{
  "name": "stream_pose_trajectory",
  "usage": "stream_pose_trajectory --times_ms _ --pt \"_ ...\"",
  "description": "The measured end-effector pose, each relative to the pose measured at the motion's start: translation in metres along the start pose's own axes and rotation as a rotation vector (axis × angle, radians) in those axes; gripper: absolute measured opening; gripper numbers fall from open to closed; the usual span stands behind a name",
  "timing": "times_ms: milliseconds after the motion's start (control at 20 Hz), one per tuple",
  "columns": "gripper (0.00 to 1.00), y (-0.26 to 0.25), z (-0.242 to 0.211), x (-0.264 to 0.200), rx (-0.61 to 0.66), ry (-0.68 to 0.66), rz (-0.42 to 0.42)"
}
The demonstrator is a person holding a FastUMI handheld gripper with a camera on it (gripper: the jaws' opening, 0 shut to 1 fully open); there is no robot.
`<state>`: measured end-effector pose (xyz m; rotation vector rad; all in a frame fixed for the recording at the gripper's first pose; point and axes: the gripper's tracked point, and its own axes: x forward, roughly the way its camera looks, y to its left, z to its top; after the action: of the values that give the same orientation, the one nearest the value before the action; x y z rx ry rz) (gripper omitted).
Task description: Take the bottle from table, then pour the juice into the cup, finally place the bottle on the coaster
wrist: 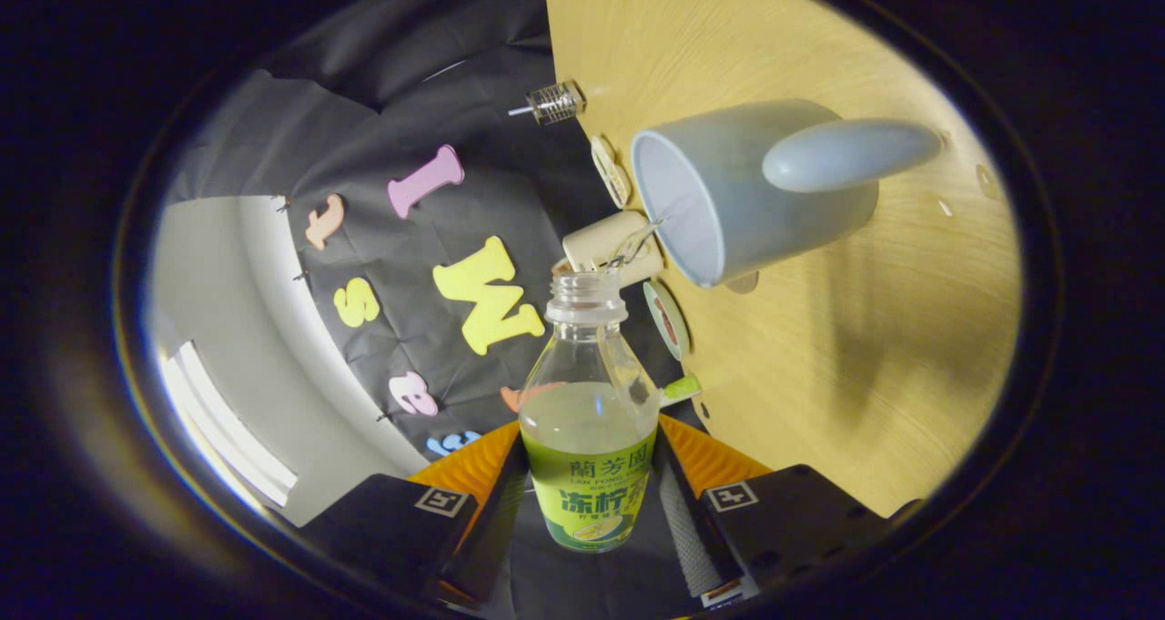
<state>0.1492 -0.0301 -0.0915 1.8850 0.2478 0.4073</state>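
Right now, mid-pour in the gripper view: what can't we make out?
- Juice level in the cup: its own wall hides the bottom.
- Bottle base and the grip on it: the fingers on both sides cover them.
- The stream at the bottle mouth: thin and clear, so flow is hard to judge.
- Small items along the table edge: too small and edge-on to name, so the coaster can't be picked out.

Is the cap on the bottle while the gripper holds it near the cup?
No: the bottle, clamped between the gripper fingers, has a bare open mouth tilted toward the cup.
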Motion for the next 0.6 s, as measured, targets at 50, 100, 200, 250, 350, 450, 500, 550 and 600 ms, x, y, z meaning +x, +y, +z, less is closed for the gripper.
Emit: stream_pose_trajectory --times_ms 50,100,200,250,350,450,500,550,600 --pt "0.79 0.002 0.0 -0.001 0.006 0.003 0.007" --pt "0.79 0.004 0.001 -0.002 0.011 0.007 0.013" --pt "0.79 0.008 -0.001 -0.005 0.016 0.015 0.025" --pt "0.79 0.011 0.0 -0.004 0.019 0.014 0.029" --pt "0.79 0.017 0.0 -0.003 0.02 0.014 0.037" --pt "0.79 0.023 -0.001 -0.002 0.026 0.016 0.054" --pt "0.79 0.027 0.0 -0.002 0.03 0.014 0.069" --pt "0.79 0.031 0.001 -0.002 0.037 0.009 0.08" --pt "0.79 0.033 0.003 -0.002 0.047 0.006 0.09"
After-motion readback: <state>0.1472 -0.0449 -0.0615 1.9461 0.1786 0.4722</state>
